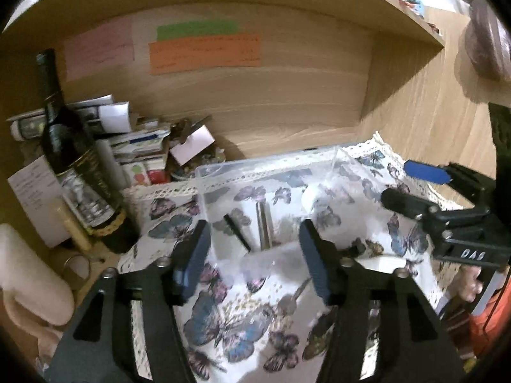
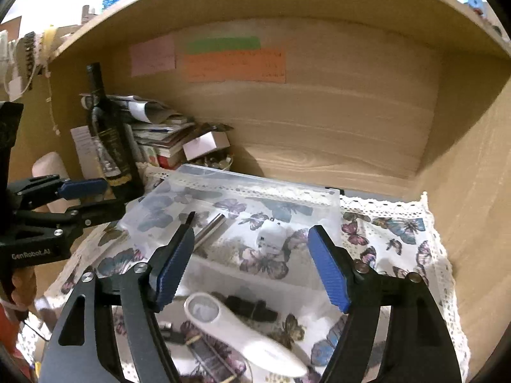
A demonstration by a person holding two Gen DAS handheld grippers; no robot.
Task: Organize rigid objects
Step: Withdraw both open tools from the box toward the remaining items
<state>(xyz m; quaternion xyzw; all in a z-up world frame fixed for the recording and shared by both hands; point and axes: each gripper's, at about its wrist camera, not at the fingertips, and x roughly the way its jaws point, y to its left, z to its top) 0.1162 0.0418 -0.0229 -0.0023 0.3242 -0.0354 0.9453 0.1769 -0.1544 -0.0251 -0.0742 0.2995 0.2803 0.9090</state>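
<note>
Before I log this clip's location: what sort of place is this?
Likely a home desk or shelf nook: wooden back panel with sticky notes, a dark wine bottle beside stacked papers, and a butterfly-print cloth under a clear plastic box.

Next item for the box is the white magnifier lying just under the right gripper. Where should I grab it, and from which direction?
Take the white magnifier by its handle, probably mid-length, where it is narrower than the round lens head. It lies flat on the butterfly cloth, handle running toward the lower right, so bring the open right gripper down from above, fingers across the handle. The clear box is just beyond it.
</note>
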